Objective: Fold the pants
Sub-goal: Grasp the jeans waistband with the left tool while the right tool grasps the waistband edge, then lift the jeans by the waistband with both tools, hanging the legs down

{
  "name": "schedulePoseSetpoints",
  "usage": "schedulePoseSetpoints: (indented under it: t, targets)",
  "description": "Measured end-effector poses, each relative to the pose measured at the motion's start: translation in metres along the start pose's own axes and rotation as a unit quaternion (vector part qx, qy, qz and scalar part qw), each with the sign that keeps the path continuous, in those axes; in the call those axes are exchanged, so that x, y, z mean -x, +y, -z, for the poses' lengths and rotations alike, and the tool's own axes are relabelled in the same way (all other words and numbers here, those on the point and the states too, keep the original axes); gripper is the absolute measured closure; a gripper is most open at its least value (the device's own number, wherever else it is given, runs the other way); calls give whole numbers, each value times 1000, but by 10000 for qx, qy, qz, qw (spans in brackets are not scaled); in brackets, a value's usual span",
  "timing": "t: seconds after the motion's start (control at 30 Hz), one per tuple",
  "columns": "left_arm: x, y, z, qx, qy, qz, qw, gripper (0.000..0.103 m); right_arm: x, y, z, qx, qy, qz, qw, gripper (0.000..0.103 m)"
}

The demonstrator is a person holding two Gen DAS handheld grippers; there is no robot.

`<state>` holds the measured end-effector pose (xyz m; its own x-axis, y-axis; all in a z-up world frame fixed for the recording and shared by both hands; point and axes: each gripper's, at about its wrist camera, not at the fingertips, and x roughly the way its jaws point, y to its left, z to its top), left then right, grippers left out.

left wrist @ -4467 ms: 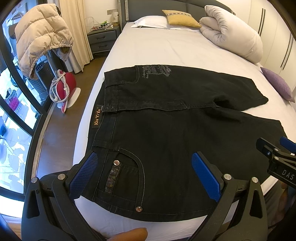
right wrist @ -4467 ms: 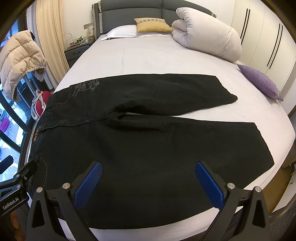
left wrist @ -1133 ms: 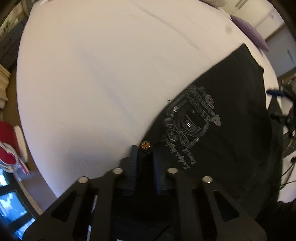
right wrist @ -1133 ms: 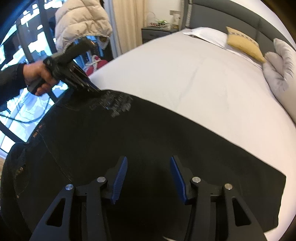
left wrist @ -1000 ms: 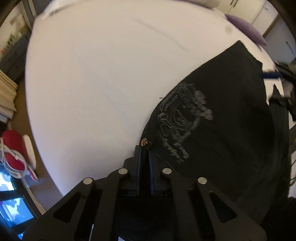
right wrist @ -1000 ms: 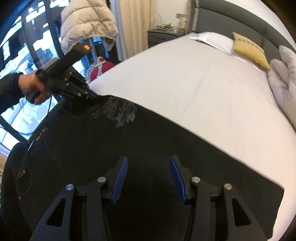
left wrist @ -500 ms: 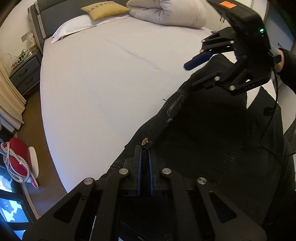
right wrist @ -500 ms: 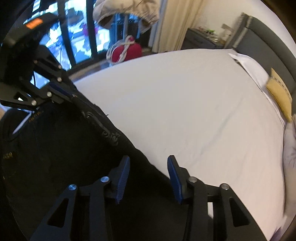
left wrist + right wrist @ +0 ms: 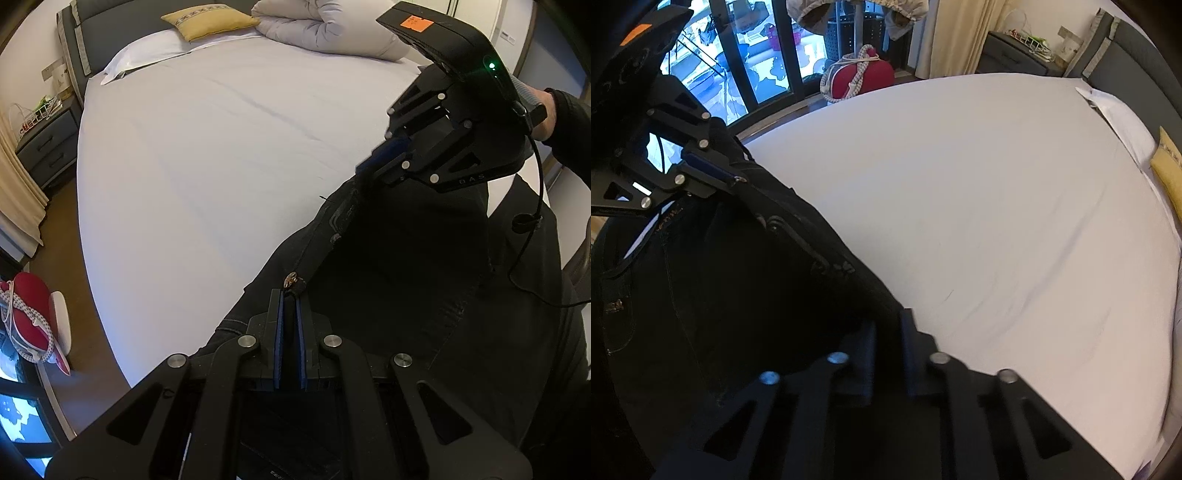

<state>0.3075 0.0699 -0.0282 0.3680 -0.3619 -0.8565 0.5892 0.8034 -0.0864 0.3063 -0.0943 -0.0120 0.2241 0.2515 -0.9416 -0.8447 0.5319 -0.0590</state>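
Pants (image 9: 388,280) raised off near bed (image 9: 221,155) edge, left gripper (image 9: 289,295) clamped on waistband, right gripper (image 9: 376,166) jaws just closing onto far edge; shallow bite risks fabric slipping mid-fold.

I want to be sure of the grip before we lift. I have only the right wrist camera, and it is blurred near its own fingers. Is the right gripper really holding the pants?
Observer: Yes. The left wrist view shows the right gripper from the side, shut on the raised edge of the pants. Its jaws have just been closing.
Operator: And the left gripper, how does it hold?
Observer: The left gripper has its blue pads pressed on a thin fold of the pants, with a metal button just past the tips.
Operator: Is anything lying at the head of the bed?
Observer: A rolled white duvet lies there on the bed, apart from the pants.
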Motion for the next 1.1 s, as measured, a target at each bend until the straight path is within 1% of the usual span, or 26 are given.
schedulePoseSetpoints:
  t: [0.13,0.23,0.33,0.4,0.47,0.57,0.63,0.7,0.77,0.83,0.87,0.93,1.03,1.07,1.1]
  targets:
    - [0,0,4,9,-25,-42,10000,98,8,3,6,-209,-120,-72,9997,95]
    - [5,-2,6,54,-51,-43,10000,98,16,5,13,-559,-331,-172,9977,96]
    - [14,-7,8,105,-70,-7,9999,98,21,18,17,-852,-526,-448,9940,96]
    - [18,-13,11,112,-74,5,9999,98,22,32,21,-1069,-664,-714,9895,96]
    - [23,-21,15,116,-74,18,9999,98,22,41,23,-1190,-717,-902,9862,96]
    - [30,-32,23,95,-61,46,9999,98,22,58,29,-1251,-765,-1139,9826,96]
    - [36,-42,32,24,-29,55,10000,98,24,69,37,-1145,-739,-1173,9837,96]
    - [41,-51,41,-40,-17,157,9999,98,32,82,53,-887,-705,-1183,9865,96]
    - [46,-62,52,-150,-5,305,9994,98,36,93,61,-660,-620,-1080,9900,96]
    - [54,-78,64,-339,-54,517,9981,98,47,113,77,-257,-476,-784,9955,96]
    - [57,-89,72,-447,-17,544,9975,98,50,121,82,-120,-426,-689,9966,96]
    - [58,-103,82,-636,90,456,9969,98,58,139,94,216,-302,-422,9984,96]
    - [59,-122,100,-787,282,482,9953,98,64,173,116,839,-49,83,9964,96]
    - [59,-129,106,-837,336,527,9945,98,65,191,124,1151,47,287,9929,96]
    - [59,-137,112,-904,397,556,9936,98,66,203,130,1345,101,388,9901,96]
